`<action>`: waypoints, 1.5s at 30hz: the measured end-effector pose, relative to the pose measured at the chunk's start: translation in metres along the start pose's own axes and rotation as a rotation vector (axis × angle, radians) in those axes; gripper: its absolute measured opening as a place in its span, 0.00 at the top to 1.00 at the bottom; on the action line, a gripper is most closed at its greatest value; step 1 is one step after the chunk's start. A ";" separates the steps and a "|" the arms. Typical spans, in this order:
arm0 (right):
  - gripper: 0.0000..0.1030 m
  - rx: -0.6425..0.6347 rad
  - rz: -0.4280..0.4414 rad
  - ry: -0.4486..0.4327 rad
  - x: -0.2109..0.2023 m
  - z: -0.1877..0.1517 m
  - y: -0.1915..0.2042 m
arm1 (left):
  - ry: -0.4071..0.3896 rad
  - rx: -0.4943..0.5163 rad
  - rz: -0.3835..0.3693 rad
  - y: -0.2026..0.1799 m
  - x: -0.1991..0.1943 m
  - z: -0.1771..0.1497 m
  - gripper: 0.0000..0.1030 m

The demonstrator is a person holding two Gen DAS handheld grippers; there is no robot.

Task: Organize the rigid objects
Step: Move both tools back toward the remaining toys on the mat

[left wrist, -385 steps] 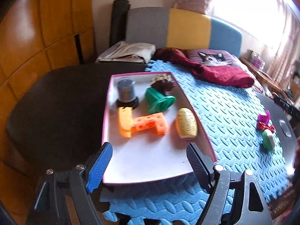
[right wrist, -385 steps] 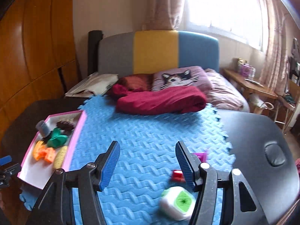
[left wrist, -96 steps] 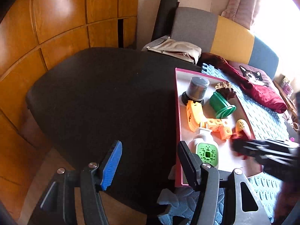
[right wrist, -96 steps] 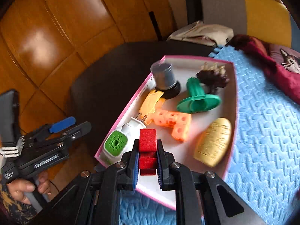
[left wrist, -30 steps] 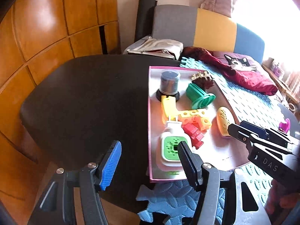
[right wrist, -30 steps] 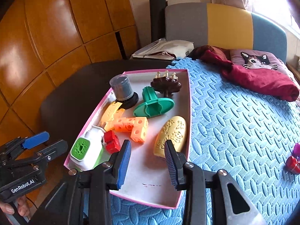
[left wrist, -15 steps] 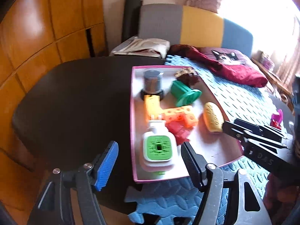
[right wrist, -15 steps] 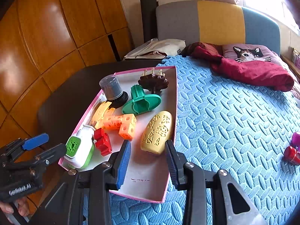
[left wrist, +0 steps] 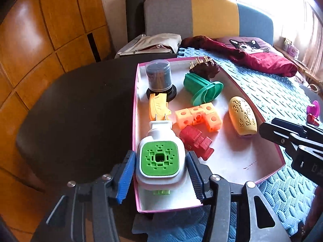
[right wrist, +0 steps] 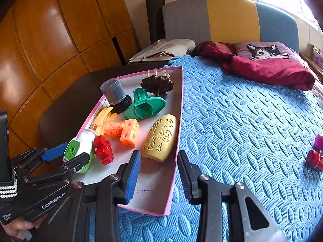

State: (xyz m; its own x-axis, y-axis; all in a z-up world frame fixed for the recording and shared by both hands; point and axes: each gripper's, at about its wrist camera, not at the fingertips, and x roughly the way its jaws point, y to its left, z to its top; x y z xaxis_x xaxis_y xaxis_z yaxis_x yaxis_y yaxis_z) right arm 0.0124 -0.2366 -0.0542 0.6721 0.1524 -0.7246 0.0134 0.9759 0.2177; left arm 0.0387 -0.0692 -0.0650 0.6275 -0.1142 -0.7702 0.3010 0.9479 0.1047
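Gripper jaws framed the scene in both wrist views. The left gripper (left wrist: 160, 170), at the bottom centre of its view, had just been closing, with its pads on either side of a white plug-in device with a green face (left wrist: 160, 159); whether the pads pressed on it or stood just clear could not be told. The device lay in the lower left corner of a shallow pink-edged tray (left wrist: 268, 174), its two metal prongs pointing toward the top of the frame. Just right of it sat a red block (left wrist: 195, 141), and above that an orange chain of cubes (left wrist: 198, 117). A flat orange piece (left wrist: 157, 106) lay by the tray's left wall, below a grey cylinder on a black base (left wrist: 158, 78). A green flanged spool (left wrist: 202, 89) and a dark brown spiked piece (left wrist: 206, 68) filled the upper part, and a yellow patterned oval (left wrist: 242, 116) lay toward the right wall.

The right gripper (right wrist: 158, 178), at the bottom centre of its own view, stood partly open with nothing between its pads, above the tray's near end. The tray rested half on a dark tabletop (left wrist: 76, 111) and half on a blue foam mat (right wrist: 252, 121). At the right edge of the mat lay a small red and magenta toy (right wrist: 316, 154).
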 end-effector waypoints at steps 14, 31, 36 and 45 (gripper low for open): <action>0.64 -0.006 -0.002 -0.007 -0.007 -0.003 0.003 | -0.040 -0.062 -0.036 0.009 -0.024 0.001 0.35; 0.63 0.053 -0.080 -0.050 -0.041 0.000 -0.040 | -0.085 -0.033 -0.099 -0.006 -0.052 0.012 0.33; 0.63 0.070 -0.132 -0.088 -0.059 0.008 -0.065 | -0.083 -0.014 -0.141 -0.019 -0.054 0.015 0.33; 0.63 0.193 -0.259 -0.186 -0.117 0.023 -0.148 | -0.100 0.100 -0.218 -0.058 -0.058 0.026 0.33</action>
State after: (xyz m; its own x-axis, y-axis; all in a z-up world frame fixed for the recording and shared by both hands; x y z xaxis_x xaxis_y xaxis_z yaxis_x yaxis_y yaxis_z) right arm -0.0515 -0.4023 0.0139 0.7511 -0.1441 -0.6442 0.3281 0.9283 0.1749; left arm 0.0034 -0.1250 -0.0099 0.6064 -0.3465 -0.7157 0.5033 0.8641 0.0081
